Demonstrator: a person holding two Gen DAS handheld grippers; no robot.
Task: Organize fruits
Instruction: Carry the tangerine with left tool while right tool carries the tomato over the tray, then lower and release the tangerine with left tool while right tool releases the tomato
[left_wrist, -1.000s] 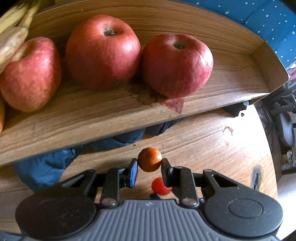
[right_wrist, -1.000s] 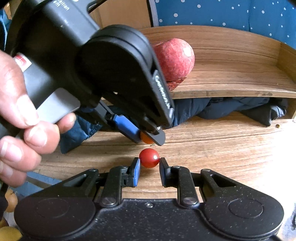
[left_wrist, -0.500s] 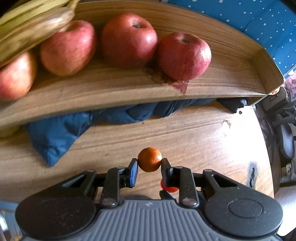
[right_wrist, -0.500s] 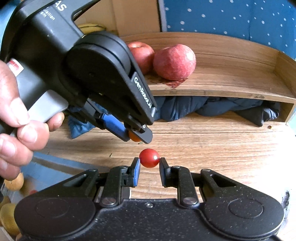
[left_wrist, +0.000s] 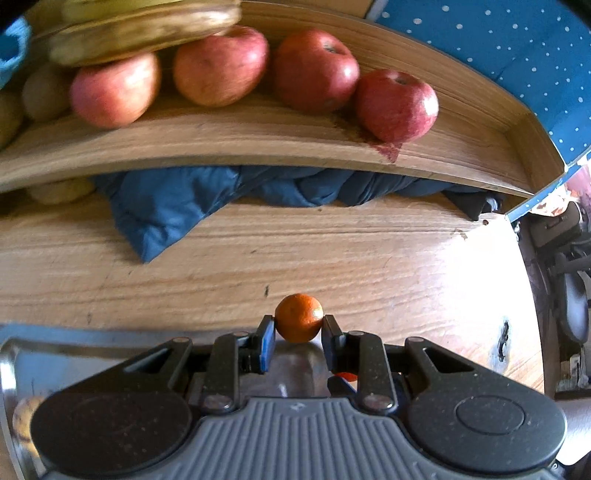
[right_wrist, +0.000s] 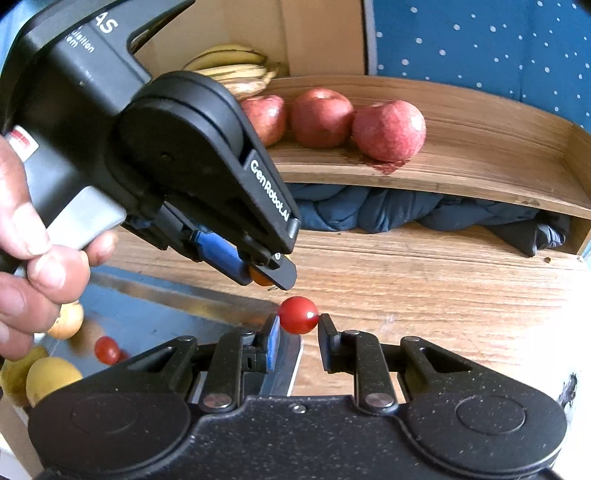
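1. Since a second ago the left gripper (left_wrist: 298, 334) has been drawing back from the wooden shelf (left_wrist: 258, 142): the apples (left_wrist: 316, 70) that filled its view are now lying far off, and the rim of a metal tray (left_wrist: 92, 341) is coming into view at the near left.
2. The left gripper is staying clamped on a small orange fruit (left_wrist: 298, 317), pinched between the two pads; the fruit is riding in the air just past the tray's far edge, over the wooden tabletop (left_wrist: 369, 251).
3. The right gripper (right_wrist: 298, 328) is likewise holding a red cherry tomato (right_wrist: 298, 315) between its pads, hanging near the tray's far right corner (right_wrist: 236, 299), with the left gripper just above and to its left.
4. Going outward, the tray is already carrying a second red tomato (right_wrist: 106, 349) and several yellowish fruits (right_wrist: 51, 373) at the near left.
5. Farther off, four apples are sitting in a row on the shelf with bananas (right_wrist: 236, 70) at its left end, and a blue cloth (left_wrist: 162, 206) is lying bunched beneath it.
6. Judging from this, the sorting is looking partly done: large fruit seems settled on the shelf and some small fruit in the tray, while the two held pieces are still waiting to be set down, probably in the tray.
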